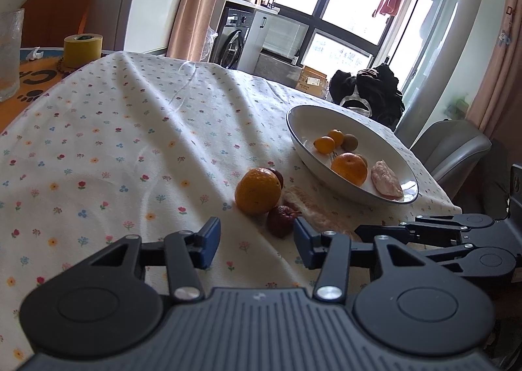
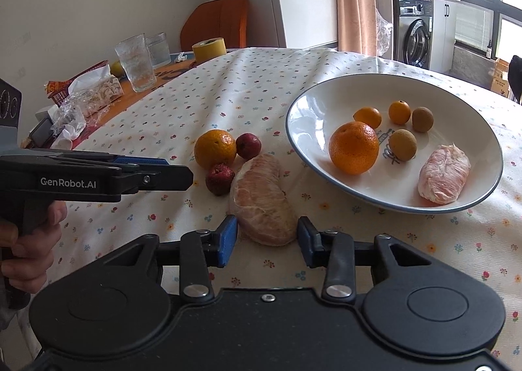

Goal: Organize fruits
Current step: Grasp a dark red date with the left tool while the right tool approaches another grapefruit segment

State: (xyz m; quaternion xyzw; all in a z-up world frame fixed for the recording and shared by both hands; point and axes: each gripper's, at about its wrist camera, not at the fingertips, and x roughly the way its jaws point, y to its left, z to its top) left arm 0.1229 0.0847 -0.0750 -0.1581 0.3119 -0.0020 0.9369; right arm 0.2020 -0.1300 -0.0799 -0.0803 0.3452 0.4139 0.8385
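Right claw (image 2: 266, 237) open wide, blue pads on either side of the near end of a peeled pomelo piece (image 2: 262, 201) lying on the tabletop (image 2: 182, 100); contact not clear. Left claw (image 1: 256, 240) open, empty, low over the cloth near a dark red fruit (image 1: 281, 221). Beside it, an orange (image 1: 257, 191). White plate (image 2: 313, 103) holds another orange (image 2: 354, 147), small fruits, and a second pomelo piece (image 2: 443, 178).

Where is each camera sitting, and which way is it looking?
Left wrist: sits on the left gripper, looks across the table at the orange, the red fruits and the plate; its open fingers show.
Right wrist: sits on the right gripper, looks at the peeled pomelo piece; a hand shows.
Both see the orange and plate.
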